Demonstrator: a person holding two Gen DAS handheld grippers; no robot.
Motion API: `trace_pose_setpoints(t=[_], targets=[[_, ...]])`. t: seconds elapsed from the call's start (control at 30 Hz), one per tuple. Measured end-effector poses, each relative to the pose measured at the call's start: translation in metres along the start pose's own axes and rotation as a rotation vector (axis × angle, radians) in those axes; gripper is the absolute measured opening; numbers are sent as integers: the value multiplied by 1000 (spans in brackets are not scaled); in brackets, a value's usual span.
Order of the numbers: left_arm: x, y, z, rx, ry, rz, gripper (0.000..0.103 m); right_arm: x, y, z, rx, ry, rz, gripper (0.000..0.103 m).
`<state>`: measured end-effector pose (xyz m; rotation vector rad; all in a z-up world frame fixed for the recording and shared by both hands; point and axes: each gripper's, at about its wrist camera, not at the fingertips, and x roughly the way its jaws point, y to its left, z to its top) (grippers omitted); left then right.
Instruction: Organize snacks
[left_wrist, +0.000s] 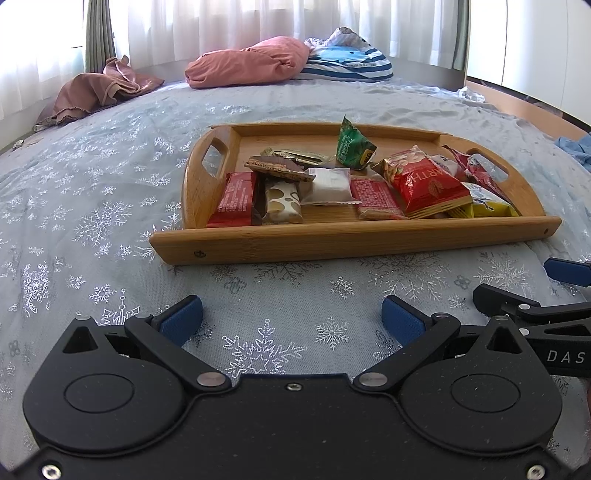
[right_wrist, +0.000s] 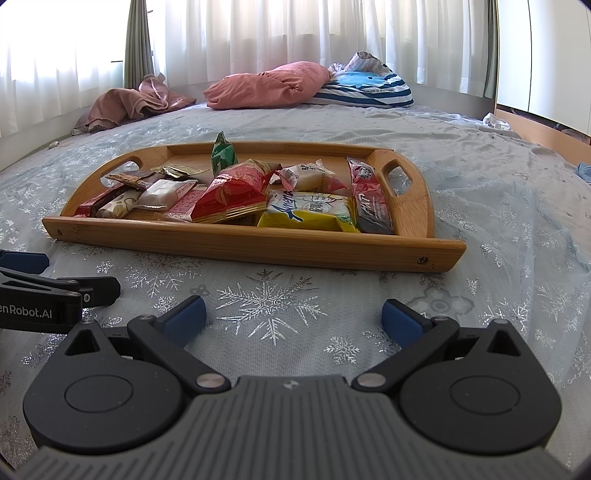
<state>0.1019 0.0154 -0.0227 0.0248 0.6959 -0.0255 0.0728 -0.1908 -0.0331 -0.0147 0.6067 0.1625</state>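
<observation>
The left claw (left_wrist: 291, 317) has a speckled matt black body, two round housings with raised discs, black linkage arms on silver rivets, small screws, and blue padded fingertips (left_wrist: 183, 319). The right claw (right_wrist: 293, 319) matches it, save for a grey ribbed centre plate. White lettering marks each claw's side: "DAS" and "enRobot.AI".

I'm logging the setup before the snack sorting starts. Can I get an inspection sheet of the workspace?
Surface: bed cover with snowflake print, slightly wrinkled.
Job's things: wooden tray holding all the wrapped snacks, among them a red bag, yellow packet and upright green packet.
Clutter: pink pillow, striped pillow, crumpled cloth.
Grippers: left gripper and right gripper both open, empty, short of the tray.
Cables: nothing seen.
Surroundings: white curtains.
</observation>
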Motion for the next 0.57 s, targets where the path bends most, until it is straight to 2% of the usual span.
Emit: trace_pose_setpoints(t=[0.57], targets=[[-2, -1, 1, 0, -7, 1, 103, 0, 0, 0, 0, 0, 0, 103]])
